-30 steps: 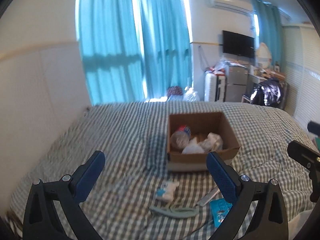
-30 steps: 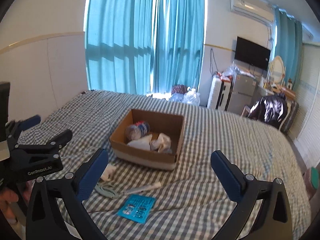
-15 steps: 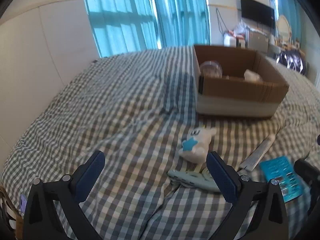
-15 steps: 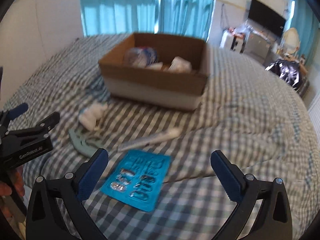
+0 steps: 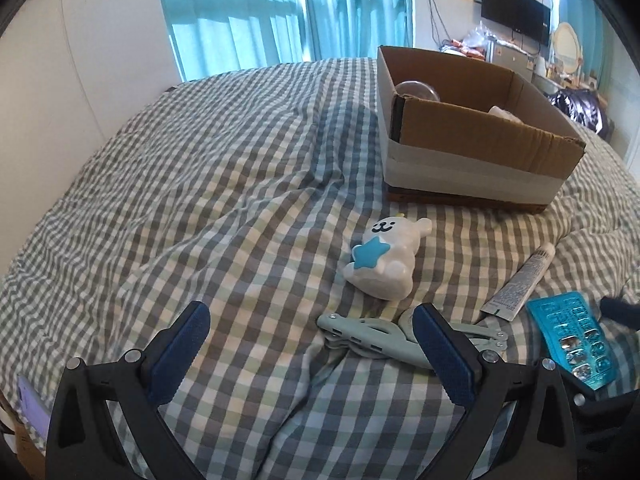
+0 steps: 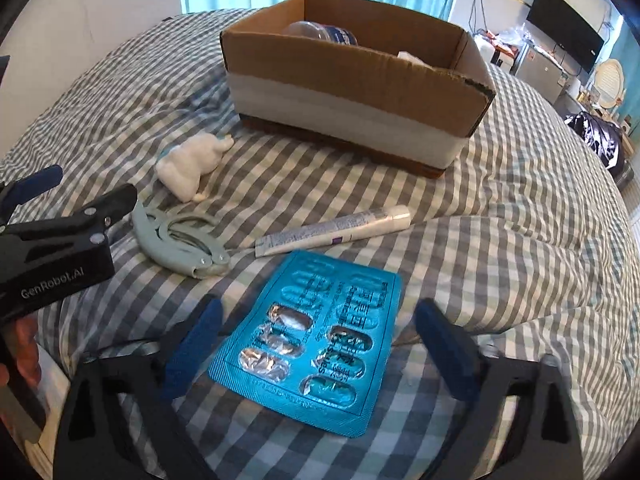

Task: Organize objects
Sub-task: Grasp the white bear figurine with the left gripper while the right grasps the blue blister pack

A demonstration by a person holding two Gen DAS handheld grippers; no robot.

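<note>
Bedroom: checked bedspread [image 6: 500, 248] under teal curtains [image 5: 240, 12], with everything I have to sort lying on it.
Blister pack: blue pill sheet [image 6: 316, 340] flat on the bedspread, at 6 o'clock in my right wrist view, now between the two pads; a second ago it was small and far below me.
Right gripper: my right gripper [image 6: 316, 348] has dropped close over the pack and its jaws are closing from full spread; the pads straddle the sheet but do not press it yet, so nothing is grasped.
Meaning: I judge this as the start of the pick, with the pack next to go into the box.
Tube: white ointment tube [image 6: 334, 232] just beyond the pack, toward 12 o'clock, apart from it.
Folding hanger: pale green hanger [image 6: 176, 242] at 10 o'clock, near the tube's flat end.
Left gripper: my left gripper [image 5: 310, 344] has also come down and hangs released and empty, its right pad in front of the hanger.
Toy: white figure with a blue star [image 5: 386, 256] at 1 o'clock in the left view, between hanger and box.
Box: cardboard box [image 6: 352, 84] at 12 o'clock, well apart from the pack, already holding a clear bottle [image 6: 320, 32] and something white.
Risk: a thin, flat sheet on soft cloth may slip or pinch up fabric.
</note>
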